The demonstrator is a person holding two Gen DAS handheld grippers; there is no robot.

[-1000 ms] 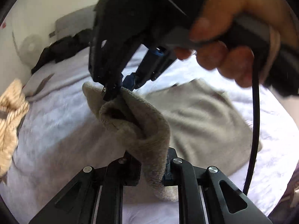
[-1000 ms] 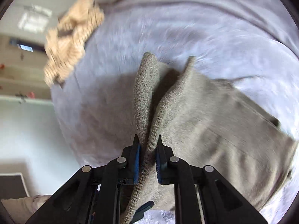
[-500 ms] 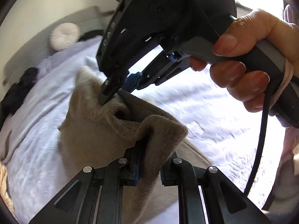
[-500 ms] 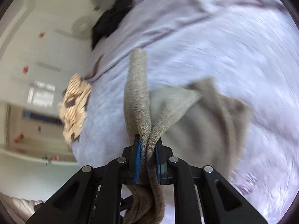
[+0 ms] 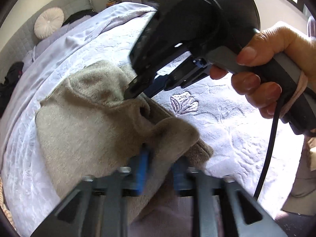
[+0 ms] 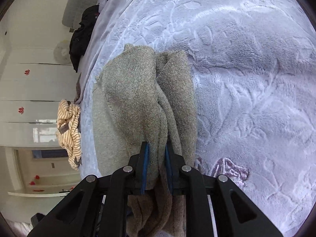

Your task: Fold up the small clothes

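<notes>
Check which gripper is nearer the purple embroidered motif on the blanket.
Right. The motif lies just beside the right gripper; the left gripper sits farther back, taupe knit garment between.

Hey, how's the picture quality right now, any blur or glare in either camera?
Left wrist view: the left gripper is smeared by motion blur where it clamps the beige garment, and sunlight blows out the bedspread at right. Right wrist view: sharp, evenly lit, the right gripper crisp; fisheye bending at the edges.

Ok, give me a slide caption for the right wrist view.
Right hand-held gripper shut on a folded beige garment draped over a lilac blanket, striped clothing at the bed's edge.
</notes>
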